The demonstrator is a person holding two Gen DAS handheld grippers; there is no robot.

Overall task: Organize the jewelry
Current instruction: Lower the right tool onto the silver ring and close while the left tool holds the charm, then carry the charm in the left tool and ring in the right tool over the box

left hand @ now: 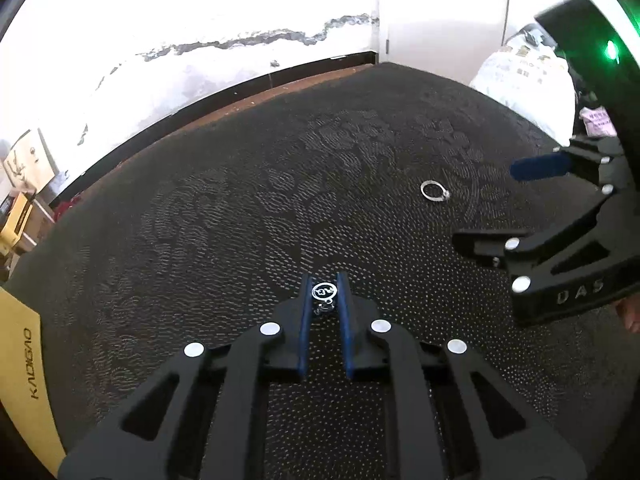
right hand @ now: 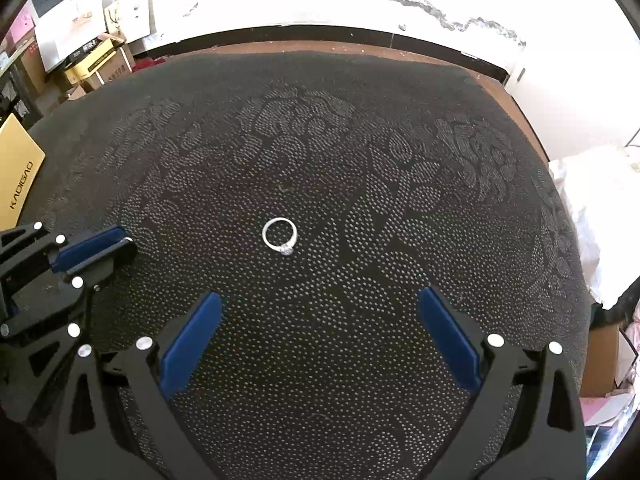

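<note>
Firstly, left wrist view. The left gripper (left hand: 325, 292) points down at the dark patterned cloth (left hand: 240, 208), its blue pads nearly together and pinched on a small round charm (left hand: 324, 291) with a white mark on a dark face. A bit of metal hangs under the charm; whether that is a clasp or a chain end I cannot tell. The silver ring (left hand: 435, 191) is the landmark: it lies flat on the cloth, well apart from the charm, up and to the right of it. The right gripper (left hand: 516, 206) hangs just right of the ring, one blue pad above it and one black finger below it, not touching. A yellow box (left hand: 24, 344) is cut off at the left edge, far from the ring.

Next, right wrist view. The right gripper (right hand: 320, 336) stands wide apart and empty; the ring (right hand: 280, 235) sits on the cloth ahead of it, between the lines of the two pads but beyond their tips. The stone setting points toward the gripper. The left gripper (right hand: 116, 246) is well left of the ring, seen side-on, so the charm itself is hidden here.

Progress, as a judgement: early. One piece is in hand, the ring is unpicked, and no tray, box insert or stand for jewelry shows in either view, so the destination is unknown. Whether the yellow box serves that purpose cannot be made out. Room clutter at the edges is too distorted to read.
</note>
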